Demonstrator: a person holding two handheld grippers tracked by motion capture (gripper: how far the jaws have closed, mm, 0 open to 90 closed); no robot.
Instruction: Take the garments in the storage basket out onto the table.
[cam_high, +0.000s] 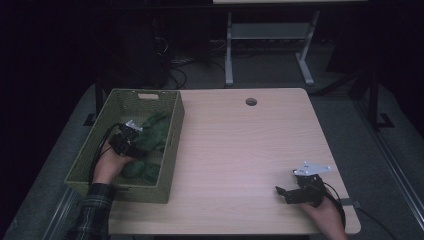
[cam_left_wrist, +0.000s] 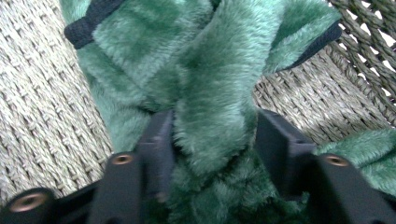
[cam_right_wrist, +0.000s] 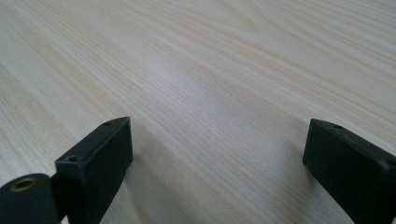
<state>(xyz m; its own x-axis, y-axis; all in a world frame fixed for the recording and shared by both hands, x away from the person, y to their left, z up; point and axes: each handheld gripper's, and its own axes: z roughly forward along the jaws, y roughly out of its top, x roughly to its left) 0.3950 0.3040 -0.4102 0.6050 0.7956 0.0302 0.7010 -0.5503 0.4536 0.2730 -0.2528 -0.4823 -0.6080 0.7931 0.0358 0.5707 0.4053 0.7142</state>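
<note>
A green plush cloth with dark trim lies heaped in a woven olive basket at the table's left. My left gripper reaches down into the basket from the near side. In the left gripper view its black jaws stand on either side of an upright fold of the green plush cloth, and the left gripper has both pads pressed into the fur. My right gripper rests low over the wooden table near the front right, and the right gripper is open with bare wood between its jaws.
The basket's woven floor shows on both sides of the cloth, and its walls stand close around the left hand. A round cable hole sits near the table's far edge. Desk legs and cables stand on the dark floor beyond.
</note>
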